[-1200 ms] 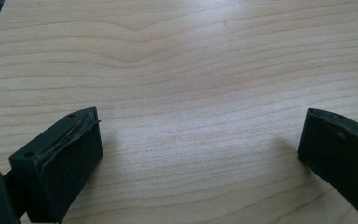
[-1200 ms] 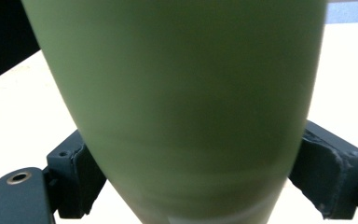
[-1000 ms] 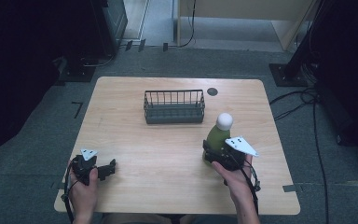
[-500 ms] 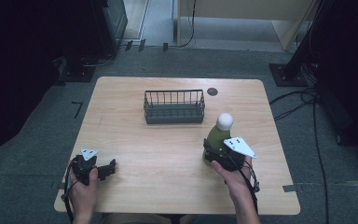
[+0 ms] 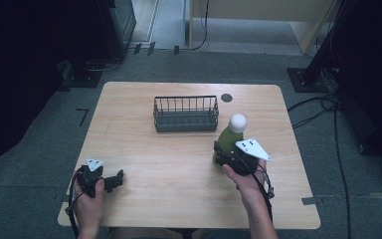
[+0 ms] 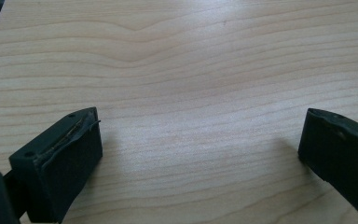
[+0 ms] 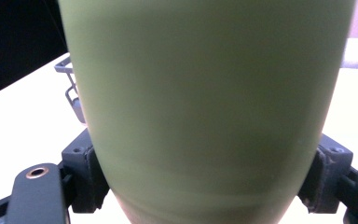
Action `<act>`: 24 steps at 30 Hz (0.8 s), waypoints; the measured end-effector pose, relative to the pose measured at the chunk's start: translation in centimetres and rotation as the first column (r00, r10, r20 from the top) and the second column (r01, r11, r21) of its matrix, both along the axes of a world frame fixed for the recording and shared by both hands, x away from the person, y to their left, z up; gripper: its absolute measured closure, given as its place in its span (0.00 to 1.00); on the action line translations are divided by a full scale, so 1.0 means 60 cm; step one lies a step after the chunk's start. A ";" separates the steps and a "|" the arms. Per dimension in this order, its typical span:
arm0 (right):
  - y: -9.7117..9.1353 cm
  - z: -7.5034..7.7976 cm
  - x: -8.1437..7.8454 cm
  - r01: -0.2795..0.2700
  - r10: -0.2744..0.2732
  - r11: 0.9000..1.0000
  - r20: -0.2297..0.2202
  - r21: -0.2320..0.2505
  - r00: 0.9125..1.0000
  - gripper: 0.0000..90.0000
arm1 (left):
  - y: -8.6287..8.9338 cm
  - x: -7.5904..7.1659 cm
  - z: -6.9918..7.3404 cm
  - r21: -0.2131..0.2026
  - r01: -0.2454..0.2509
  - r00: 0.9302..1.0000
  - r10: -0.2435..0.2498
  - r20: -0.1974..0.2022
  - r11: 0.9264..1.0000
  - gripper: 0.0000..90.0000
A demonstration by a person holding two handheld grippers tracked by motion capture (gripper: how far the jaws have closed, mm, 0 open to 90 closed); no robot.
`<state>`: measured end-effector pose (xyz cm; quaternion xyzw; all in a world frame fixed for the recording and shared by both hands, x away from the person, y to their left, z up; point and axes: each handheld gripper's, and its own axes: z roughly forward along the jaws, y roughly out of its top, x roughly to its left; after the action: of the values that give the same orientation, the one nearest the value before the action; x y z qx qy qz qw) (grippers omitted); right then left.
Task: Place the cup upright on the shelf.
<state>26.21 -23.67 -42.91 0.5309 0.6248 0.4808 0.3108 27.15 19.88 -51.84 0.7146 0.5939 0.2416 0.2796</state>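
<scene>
So the right gripper (image 5: 225,155) is clamped on a green bottle (image 5: 227,139) with a white cap (image 5: 237,122). In the right gripper view the bottle's green body (image 7: 205,107) is jammed right up against the camera, with a black jaw pressed to each side of it low down, so it's definitely gripped. From the high view the bottle sits on the right half of the wooden table (image 5: 179,164), just in front of and a bit to the right of the dark wire basket (image 5: 185,114). Its long axis runs close to upright, cap end up and leaning slightly toward the far side of the table. I can't tell whether its base is resting on the wood or lifted a hair, the gripper hides that part.

The left gripper (image 5: 113,180) is down at the near left corner, held by the person's left hand (image 5: 90,196), well away from the bottle. In the left gripper view the jaws stand wide apart with nothing but bare wood grain (image 6: 191,84) between them.

There's also a small dark round spot (image 5: 226,97) on the tabletop behind the basket, toward the far edge. The basket looks empty from above.
</scene>
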 end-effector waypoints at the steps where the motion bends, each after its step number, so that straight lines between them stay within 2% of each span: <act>1: 0.002 0.002 0.002 -0.002 0.002 1.000 0.001 0.002 1.000 0.22 | 0.000 0.000 0.000 0.000 0.000 1.000 0.000 0.000 1.000 0.00; 10: 0.021 0.018 0.023 -0.020 0.020 1.000 0.012 0.008 1.000 0.22 | 0.000 0.000 0.000 -0.001 -0.001 1.000 0.001 0.001 1.000 0.00; 24: 0.058 0.061 0.065 -0.052 0.052 0.999 0.046 -0.006 0.998 0.22 | 0.000 0.000 0.000 -0.002 -0.002 1.000 0.002 0.001 1.000 0.00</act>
<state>30.11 -20.21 -39.27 0.5025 0.6320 0.4995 0.3139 27.16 19.86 -51.85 0.7138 0.5946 0.2415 0.2803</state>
